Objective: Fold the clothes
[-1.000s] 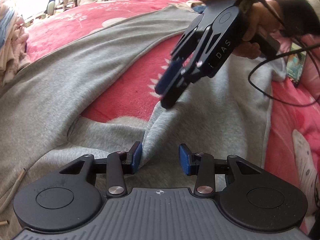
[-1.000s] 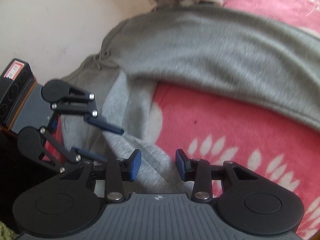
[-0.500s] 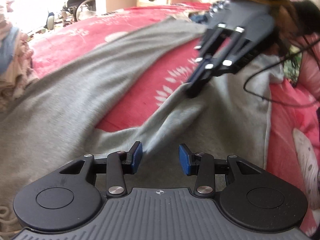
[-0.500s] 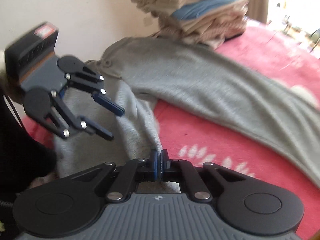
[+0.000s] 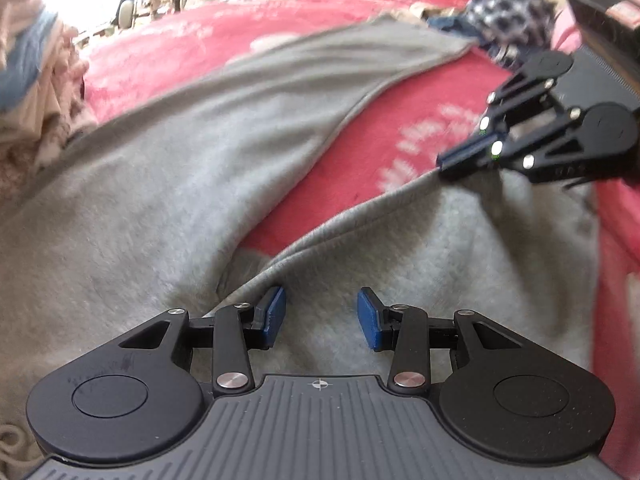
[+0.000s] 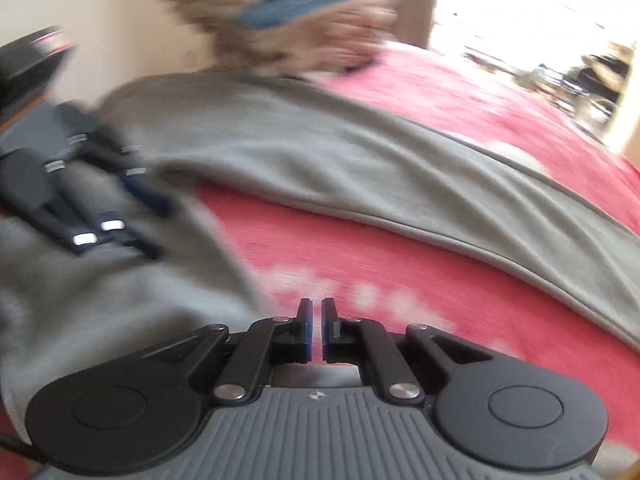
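We hold the left hand-held gripper with its blue pads apart, low over the grey sweatpants; nothing is clamped between the pads. The left pad sits right at a folded edge of the cloth, though we cannot tell whether it touches.

The right hand-held gripper is closed, its tips pinched on the edge of the near trouser leg. From its tips that edge runs as a tight ridge back toward the left hand-held gripper. In its own view the right hand-held gripper shows its pads nearly together with only a thin slit between them, and grey cloth lies just to their left; the pinched cloth itself is not clear there. The left hand-held gripper appears in that view as a blur over the grey cloth.

The sweatpants lie spread on a bed covered by a pink blanket with white petal marks. One leg stretches away across the blanket; the other is the one we grip, and a wedge of pink shows between them.

Beyond the sweatpants, a stack of folded clothes in beige and blue sits on the bed by the wall. A dark patterned bundle lies at the far end of the long leg.
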`<state>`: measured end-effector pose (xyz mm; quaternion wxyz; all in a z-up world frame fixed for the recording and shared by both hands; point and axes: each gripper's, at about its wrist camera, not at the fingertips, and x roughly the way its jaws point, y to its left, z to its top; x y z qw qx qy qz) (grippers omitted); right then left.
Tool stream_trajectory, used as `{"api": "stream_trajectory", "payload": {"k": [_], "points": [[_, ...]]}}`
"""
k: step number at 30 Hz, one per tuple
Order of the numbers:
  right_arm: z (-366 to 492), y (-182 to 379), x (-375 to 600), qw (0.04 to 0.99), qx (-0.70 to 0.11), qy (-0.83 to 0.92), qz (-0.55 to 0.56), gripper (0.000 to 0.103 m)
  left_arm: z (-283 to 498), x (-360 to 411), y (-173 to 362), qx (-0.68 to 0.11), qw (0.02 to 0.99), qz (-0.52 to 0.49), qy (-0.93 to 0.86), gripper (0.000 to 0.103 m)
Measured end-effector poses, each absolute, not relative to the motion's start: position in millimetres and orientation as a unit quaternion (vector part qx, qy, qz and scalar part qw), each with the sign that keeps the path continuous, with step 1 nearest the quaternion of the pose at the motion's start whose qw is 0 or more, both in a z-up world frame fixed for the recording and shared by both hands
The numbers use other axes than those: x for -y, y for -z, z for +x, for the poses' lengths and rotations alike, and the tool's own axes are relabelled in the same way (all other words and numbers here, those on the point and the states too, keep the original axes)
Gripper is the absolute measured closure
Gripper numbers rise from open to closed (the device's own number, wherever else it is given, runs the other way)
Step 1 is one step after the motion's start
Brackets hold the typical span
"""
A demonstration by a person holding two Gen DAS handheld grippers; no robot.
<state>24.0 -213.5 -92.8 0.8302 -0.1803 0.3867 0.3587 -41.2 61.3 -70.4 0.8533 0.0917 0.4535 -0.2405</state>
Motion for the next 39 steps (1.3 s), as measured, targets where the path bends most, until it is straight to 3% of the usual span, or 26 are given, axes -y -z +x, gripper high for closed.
{"api": "stream_trajectory", "payload": {"k": [5, 10, 18, 21, 27, 32, 36, 39], "points": [[61, 50, 305, 0.891, -0.383, -0.221, -0.107, 0.087, -43, -62, 69, -0.448, 0.859, 0.092, 0.23, 0.063], [79, 26, 384, 0.868, -0.414, -0.163, -0.22, 0.066, -45, -59, 53, -0.43, 0.866, 0.098, 0.233, 0.063], [132, 43, 444, 0.769, -0.508, -0.151, -0.358, 0.059, -25, -42, 67, -0.44, 0.861, 0.141, 0.214, 0.063], [160, 58, 454, 0.743, -0.549, -0.15, -0.351, 0.055, -23, -41, 67, -0.442, 0.861, 0.143, 0.208, 0.062], [219, 97, 483, 0.708, -0.671, -0.096, -0.195, 0.051, -22, -39, 68, -0.45, 0.859, 0.144, 0.197, 0.06], [231, 119, 497, 0.672, -0.723, -0.077, -0.143, 0.038, -21, -41, 69, -0.452, 0.858, 0.139, 0.2, 0.06], [227, 123, 501, 0.676, -0.725, -0.058, -0.119, 0.038, -19, -46, 71, -0.452, 0.859, 0.126, 0.205, 0.059], [210, 117, 491, 0.697, -0.701, -0.073, -0.133, 0.064, -19, -49, 72, -0.449, 0.861, 0.117, 0.21, 0.059]]}}
